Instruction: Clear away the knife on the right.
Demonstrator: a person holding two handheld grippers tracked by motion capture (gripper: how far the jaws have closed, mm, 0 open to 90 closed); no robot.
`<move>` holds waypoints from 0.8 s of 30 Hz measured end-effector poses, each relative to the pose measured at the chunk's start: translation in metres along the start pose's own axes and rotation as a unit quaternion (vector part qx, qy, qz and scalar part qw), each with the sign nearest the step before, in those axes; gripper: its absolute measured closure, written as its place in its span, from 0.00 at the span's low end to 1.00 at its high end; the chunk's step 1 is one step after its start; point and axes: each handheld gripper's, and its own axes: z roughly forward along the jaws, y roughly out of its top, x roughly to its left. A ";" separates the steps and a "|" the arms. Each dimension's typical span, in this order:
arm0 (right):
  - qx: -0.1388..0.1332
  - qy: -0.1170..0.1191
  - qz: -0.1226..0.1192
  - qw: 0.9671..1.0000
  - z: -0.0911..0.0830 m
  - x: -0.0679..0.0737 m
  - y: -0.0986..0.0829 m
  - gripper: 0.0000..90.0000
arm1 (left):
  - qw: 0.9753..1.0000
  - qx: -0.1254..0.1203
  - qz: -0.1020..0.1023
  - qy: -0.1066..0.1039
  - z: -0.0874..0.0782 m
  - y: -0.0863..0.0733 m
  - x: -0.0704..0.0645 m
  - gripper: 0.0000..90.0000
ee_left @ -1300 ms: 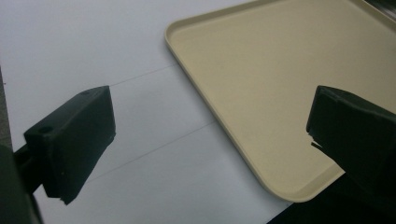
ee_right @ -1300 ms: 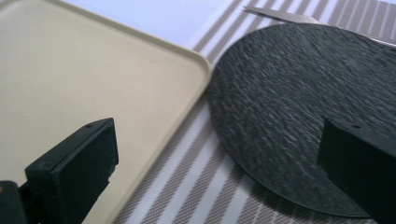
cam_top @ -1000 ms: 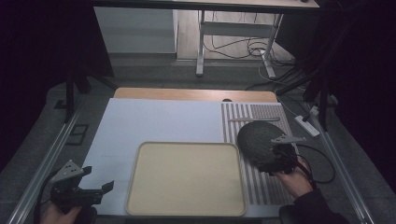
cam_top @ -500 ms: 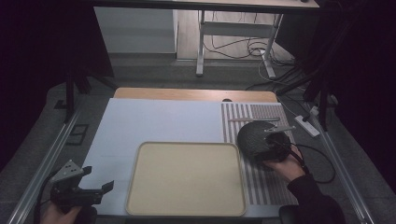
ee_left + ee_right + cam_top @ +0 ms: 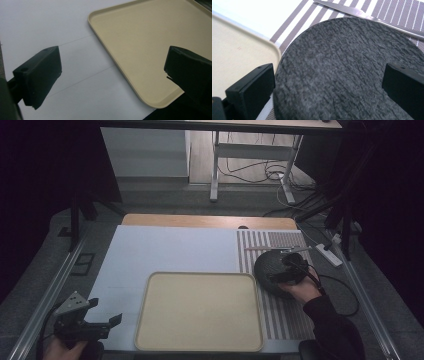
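1. the right gripper (image 5: 286, 268) hovers with jaws spread wide over the round dark grey slate plate (image 5: 352, 72), which lies between them on the striped placemat (image 5: 290, 315); nothing is grasped.
2. step in hand, likely: reaching to grasp the plate.
3. next, the jaws need to reach its rim and close.
4. the left gripper (image 5: 87, 322) idles, jaws released, beside the beige rectangular tray (image 5: 150, 47).

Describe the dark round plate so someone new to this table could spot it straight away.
Start at the big beige tray near the table's front edge. On the striped placemat to its right lies the plate, under the right claw. It is round, charcoal and rough-textured; the neighbouring knife is slim and shiny.
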 end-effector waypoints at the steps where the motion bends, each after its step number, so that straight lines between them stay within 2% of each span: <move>1: 0.001 -0.003 0.001 1.000 0.002 -0.001 0.002 0.00 | 1.000 0.000 0.000 0.000 0.000 0.000 0.000 0.02; 17: 0.016 -0.026 0.016 0.999 0.031 -0.019 0.020 0.00 | 1.000 0.001 0.000 -0.002 0.000 0.000 0.000 0.02; 24: 0.018 -0.035 0.014 0.999 0.039 -0.025 0.027 0.00 | 1.000 0.000 -0.001 -0.002 0.000 0.000 0.000 0.02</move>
